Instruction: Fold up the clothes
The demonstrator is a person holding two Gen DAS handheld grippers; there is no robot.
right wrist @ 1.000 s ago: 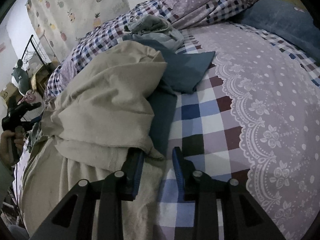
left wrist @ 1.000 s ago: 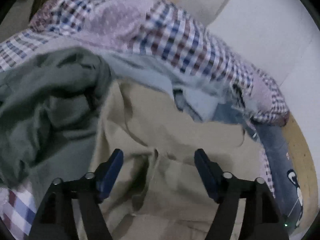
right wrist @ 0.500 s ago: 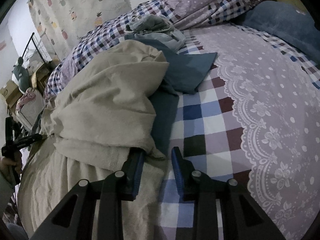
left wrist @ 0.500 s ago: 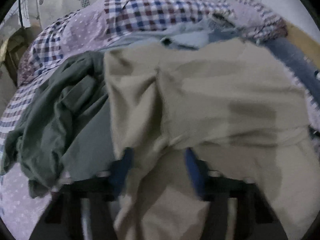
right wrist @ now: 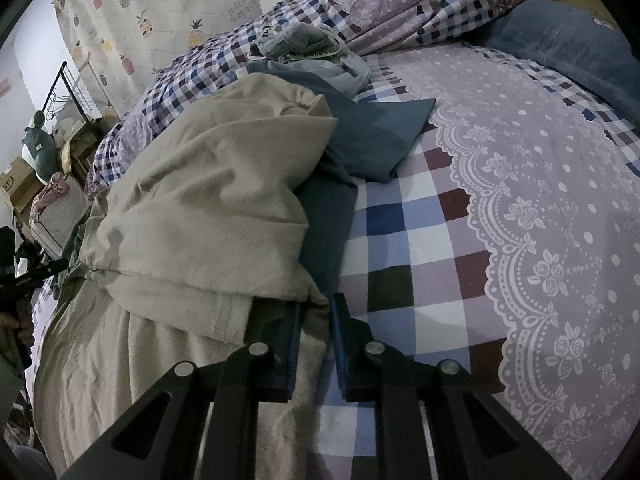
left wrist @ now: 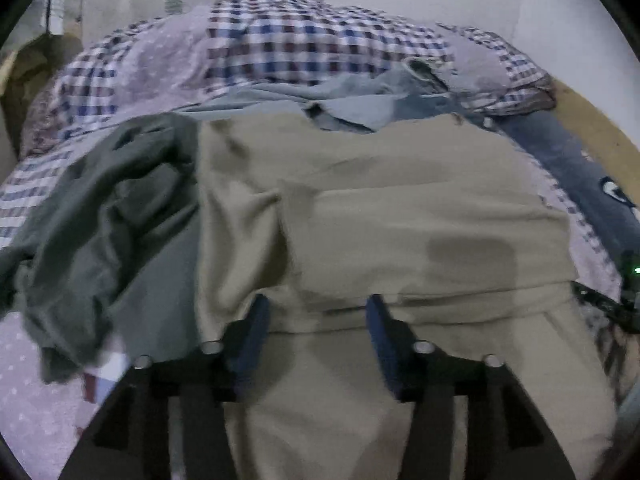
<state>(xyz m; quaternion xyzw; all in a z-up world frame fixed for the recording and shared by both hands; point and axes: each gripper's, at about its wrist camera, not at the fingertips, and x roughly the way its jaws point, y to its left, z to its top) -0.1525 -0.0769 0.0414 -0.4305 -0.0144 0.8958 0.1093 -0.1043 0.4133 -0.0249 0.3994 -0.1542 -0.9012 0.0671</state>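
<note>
The beige garment [left wrist: 400,208] is the biggest thing here. It fills the middle of the left wrist view and the left half of the right wrist view, lying on the checked bedspread [right wrist: 400,240]. One part is already folded over on top of the rest, so one fold looks done. It is still lumpy and not a neat small stack, so more folds and smoothing are left, I think.

Next to it on the left of the left wrist view sits a dark green garment [left wrist: 104,216], all crumpled. A blue garment [right wrist: 376,136] and a grey garment [right wrist: 316,52] lie above the beige one in the right wrist view. None of those look folded yet.

The left gripper [left wrist: 316,320] has its fingers spread wide over the beige cloth, holding nothing. The right gripper [right wrist: 314,320] has its fingers close together at the beige edge. It seems to pinch the cloth, but the view is too dim to be sure.

The curtain [right wrist: 160,12] at the upper left has fruit pictures and tiny writing, too small to read.
</note>
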